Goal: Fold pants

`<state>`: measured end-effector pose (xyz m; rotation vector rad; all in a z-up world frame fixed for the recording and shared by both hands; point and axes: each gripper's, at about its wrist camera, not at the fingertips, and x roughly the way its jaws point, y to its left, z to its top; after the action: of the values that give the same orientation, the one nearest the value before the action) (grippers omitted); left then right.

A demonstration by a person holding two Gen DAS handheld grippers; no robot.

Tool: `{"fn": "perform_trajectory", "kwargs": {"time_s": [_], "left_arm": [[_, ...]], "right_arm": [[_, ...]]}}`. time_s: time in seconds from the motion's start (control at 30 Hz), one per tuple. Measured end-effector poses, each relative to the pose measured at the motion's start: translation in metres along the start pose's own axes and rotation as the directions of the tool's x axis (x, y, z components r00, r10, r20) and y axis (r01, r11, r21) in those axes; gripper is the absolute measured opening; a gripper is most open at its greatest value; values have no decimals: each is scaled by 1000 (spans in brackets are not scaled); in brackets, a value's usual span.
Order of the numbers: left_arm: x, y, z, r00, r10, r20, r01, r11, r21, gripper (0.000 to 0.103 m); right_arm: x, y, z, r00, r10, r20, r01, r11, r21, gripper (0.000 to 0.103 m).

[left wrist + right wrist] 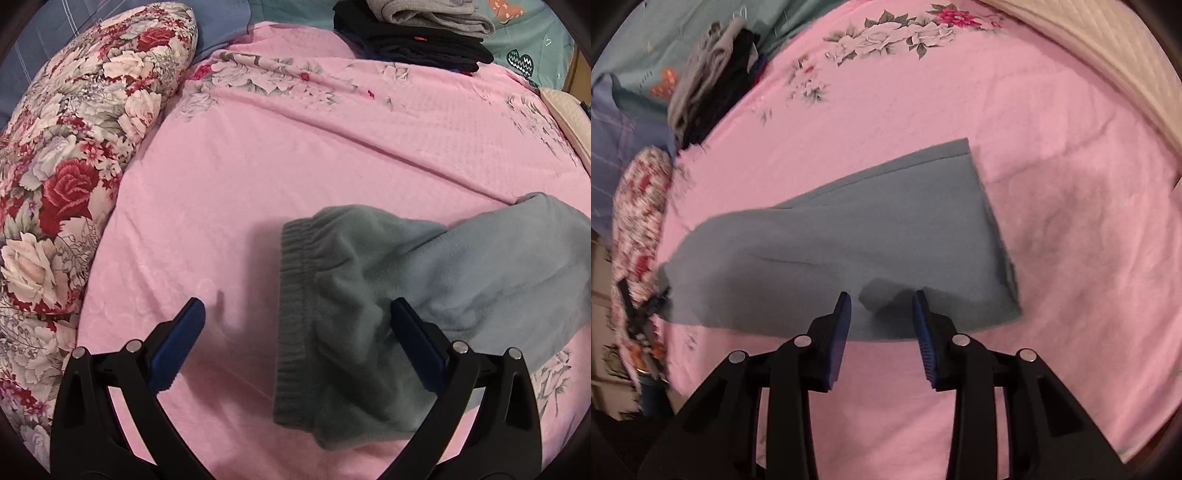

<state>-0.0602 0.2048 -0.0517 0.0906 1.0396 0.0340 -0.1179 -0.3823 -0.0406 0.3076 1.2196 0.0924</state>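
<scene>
Grey-green fleece pants (pixel 369 288) lie on the pink bedsheet (pixel 295 155), with the ribbed elastic waistband (pixel 293 295) facing left in the left wrist view. My left gripper (pixel 296 307) hangs over the waistband end with its jaws wide apart. Its right finger is above the fabric and its left finger is above bare sheet. In the right wrist view the pants (pixel 868 229) lie flat as a folded wedge. My right gripper (pixel 881 295) is just above their near edge, jaws partly apart and nothing between the blue pads.
A floral pillow (pixel 66 166) borders the sheet on the left. A stack of folded dark and grey clothes (pixel 413 33) sits at the far edge of the bed, also in the right wrist view as the stack (pixel 713 85). A cream quilted cover (pixel 1089 55) lies along the right side.
</scene>
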Motion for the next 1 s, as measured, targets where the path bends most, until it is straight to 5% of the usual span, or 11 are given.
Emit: {"fn": "perform_trajectory", "kwargs": {"time_s": [0.07,0.13,0.23,0.3,0.37,0.57,0.63,0.7,0.83,0.93,1.0], "left_arm": [[-10,-4,7,999,-27,24,27,1000,-10,101],[-17,-20,13,997,-74,35,74,997,4,101],[-20,-60,18,994,-110,26,107,991,86,101],[-17,-89,17,991,-135,0,133,979,157,101],[-12,-113,18,988,-154,-21,155,964,217,101],[-1,-152,14,987,-152,-57,162,935,314,101],[0,-152,16,985,-159,-63,171,934,313,101],[-1,-152,18,983,-172,-65,184,935,304,101],[-2,-153,13,984,-168,-66,180,933,313,101],[1,-149,10,980,-186,-77,200,939,281,101],[2,-146,10,977,-198,-79,212,941,265,101]], "right_arm": [[-10,37,19,1000,12,25,-7,984,-176,41],[-9,85,38,996,89,26,-73,927,-368,48],[17,161,56,967,239,-91,-239,714,-658,54],[47,189,60,952,225,-205,-301,590,-749,54],[75,202,63,938,186,-294,-347,532,-772,54],[107,207,84,850,202,-487,-519,478,-708,54],[92,206,81,814,234,-532,-578,414,-703,54],[79,204,82,830,261,-493,-558,376,-740,54],[96,199,99,832,272,-483,-554,453,-699,54],[111,206,96,813,235,-532,-578,425,-696,58],[110,212,93,780,231,-581,-621,392,-678,58]]}}
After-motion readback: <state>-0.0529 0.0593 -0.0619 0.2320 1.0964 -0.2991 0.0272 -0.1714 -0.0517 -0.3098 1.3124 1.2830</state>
